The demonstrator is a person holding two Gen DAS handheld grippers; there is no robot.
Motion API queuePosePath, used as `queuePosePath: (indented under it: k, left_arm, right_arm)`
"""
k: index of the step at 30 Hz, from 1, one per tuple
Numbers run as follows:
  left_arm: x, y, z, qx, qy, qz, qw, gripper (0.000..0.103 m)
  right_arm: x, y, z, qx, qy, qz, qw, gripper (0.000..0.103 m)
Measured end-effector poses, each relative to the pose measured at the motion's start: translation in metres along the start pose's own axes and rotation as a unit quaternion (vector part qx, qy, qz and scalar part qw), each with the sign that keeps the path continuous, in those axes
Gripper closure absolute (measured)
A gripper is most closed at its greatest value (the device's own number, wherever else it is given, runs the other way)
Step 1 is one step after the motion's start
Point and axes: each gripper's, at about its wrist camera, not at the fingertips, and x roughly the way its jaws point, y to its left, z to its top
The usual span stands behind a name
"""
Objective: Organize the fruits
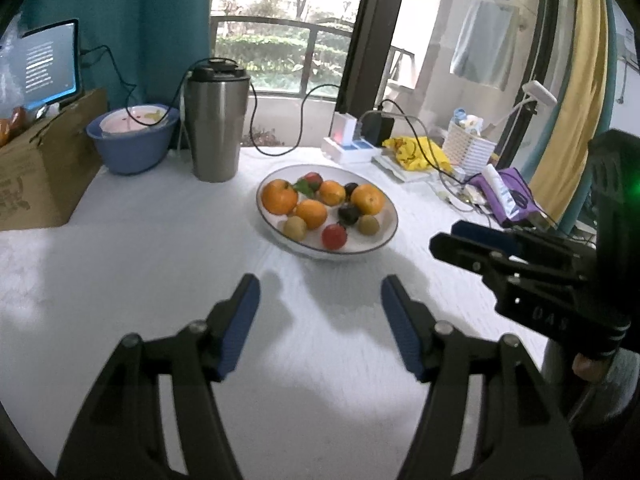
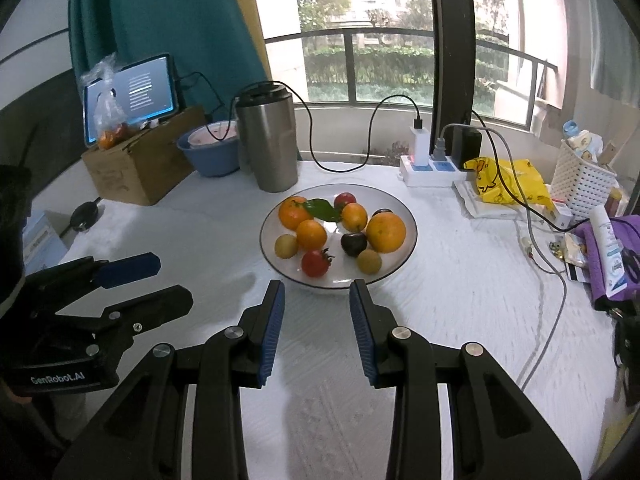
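Observation:
A white plate (image 1: 384, 236) (image 2: 404, 216) with a dark rim sits mid-table and holds several oranges (image 1: 279, 197) (image 2: 386, 233), kiwis (image 1: 295, 227) (image 2: 286, 245), red tomatoes (image 1: 334, 237) (image 2: 315, 263) and dark plums (image 1: 349, 213) (image 2: 353, 243). My left gripper (image 1: 320, 292) is open and empty, above the table short of the plate. My right gripper (image 2: 317, 294) is open and empty, its tips just before the plate's near rim. Each gripper also shows in the other's view: the right gripper (image 1: 460, 236) and the left gripper (image 2: 168, 280).
A steel tumbler (image 1: 216, 124) (image 2: 270, 140), a blue bowl (image 1: 132, 140) (image 2: 208, 156) and a cardboard box (image 1: 36, 168) (image 2: 140, 168) with a tablet stand behind the plate. A power strip (image 2: 428, 170), cables, a yellow bag (image 2: 508, 180), a white basket (image 2: 584, 184) and a purple pouch (image 2: 608, 256) crowd the right side.

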Motion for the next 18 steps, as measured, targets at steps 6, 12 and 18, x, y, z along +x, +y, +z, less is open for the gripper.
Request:
queuePosePath:
  k: [6,12,18]
  left_arm:
    - [-0.023,-0.001,-0.011,0.003,-0.015,0.002,0.9999,0.038]
    - [-0.045,-0.002,-0.019,0.005,-0.033,0.013,0.9994,0.019]
    - [-0.071,-0.009,-0.025,0.018,-0.057,0.025,0.9979,0.014]
  right_arm:
    - [-0.019,0.013,-0.006,-0.006,-0.009,-0.004,1.000,0.067]
    - [-0.038,0.022,-0.012,-0.010,-0.022,-0.007,1.000,0.067]
    - [-0.059,0.030,-0.017,-0.006,-0.041,-0.007,0.999,0.057]
